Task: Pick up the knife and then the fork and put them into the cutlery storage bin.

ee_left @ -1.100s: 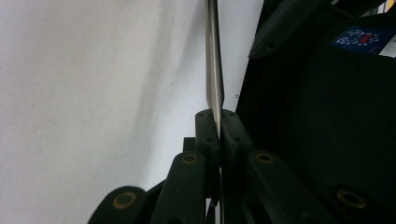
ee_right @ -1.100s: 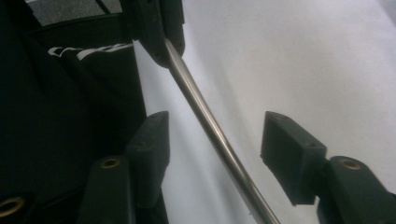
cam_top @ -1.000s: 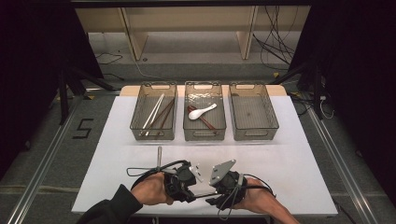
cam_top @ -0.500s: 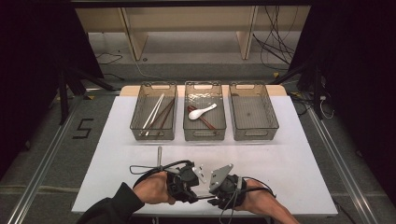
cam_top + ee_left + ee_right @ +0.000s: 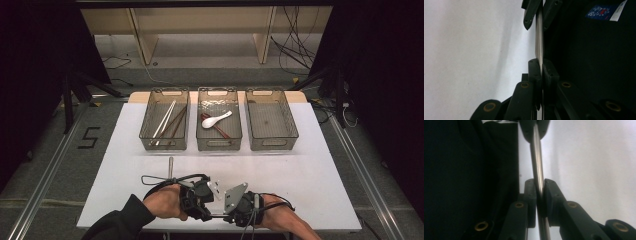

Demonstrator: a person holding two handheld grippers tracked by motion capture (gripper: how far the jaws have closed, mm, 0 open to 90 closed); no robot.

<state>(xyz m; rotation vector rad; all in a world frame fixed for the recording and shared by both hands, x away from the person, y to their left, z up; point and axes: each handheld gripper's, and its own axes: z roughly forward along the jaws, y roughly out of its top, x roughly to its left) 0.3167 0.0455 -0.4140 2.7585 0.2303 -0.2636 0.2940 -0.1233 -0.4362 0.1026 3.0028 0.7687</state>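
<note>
- Both grippers meet at the near edge of the white table (image 5: 310, 175), nose to nose, with a thin metal rod (image 5: 216, 216) bridging them.
- The left gripper (image 5: 206, 214) is clamped tight on one end of that rod: in the left gripper view its two black jaws press flat against the shiny rod (image 5: 539, 45), no gap showing.
- The right gripper (image 5: 226, 217) has just been closing, and now its pads pinch the rod (image 5: 537, 162) too, seen in the right gripper view, narrow and snug.
- So the rod sits low over the table's front strip, held at both ends, well apart from the bins.
- Another metal stick (image 5: 170, 166) lies on the table just behind the left hand.
- At the far side stand three clear bins in a row: the left bin (image 5: 164, 142) holds chopsticks (image 5: 169, 122), the middle bin (image 5: 219, 142) a white spoon (image 5: 216, 120) over a dark red utensil, and the right bin (image 5: 272, 142) stands beside them.
</note>
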